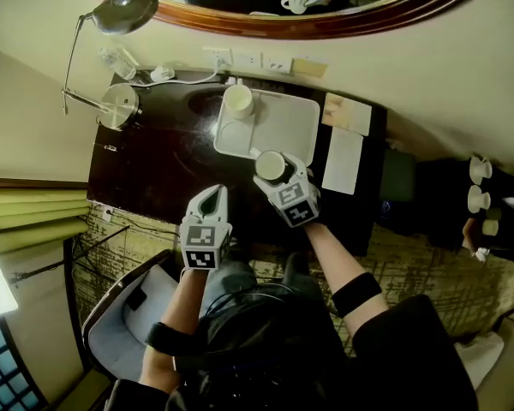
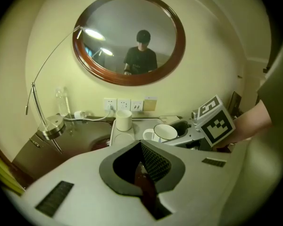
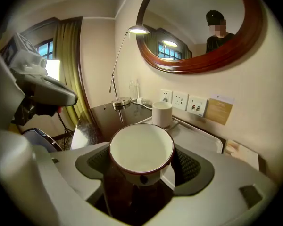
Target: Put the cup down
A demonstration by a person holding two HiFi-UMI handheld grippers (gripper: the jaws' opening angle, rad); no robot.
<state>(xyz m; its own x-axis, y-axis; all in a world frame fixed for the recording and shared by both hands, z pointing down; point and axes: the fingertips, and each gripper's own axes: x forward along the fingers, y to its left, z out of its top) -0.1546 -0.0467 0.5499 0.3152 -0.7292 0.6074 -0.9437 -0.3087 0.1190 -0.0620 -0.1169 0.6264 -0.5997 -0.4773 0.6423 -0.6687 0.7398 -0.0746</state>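
Black armbands [image 1: 356,294], white marker-cubed tools [image 1: 211,195]

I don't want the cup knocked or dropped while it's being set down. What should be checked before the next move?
1. Grip: right tongs clamp cup: ok.
2. Pose: cup upright, mouth up: ok.
3. Bare room on tray: ok.
4. Way past second cup, which stands at the tray's far corner: ok.
5. State of left tongs: shut, empty, off to the side: ok.
6. Height of cup over tray: cannot tell.
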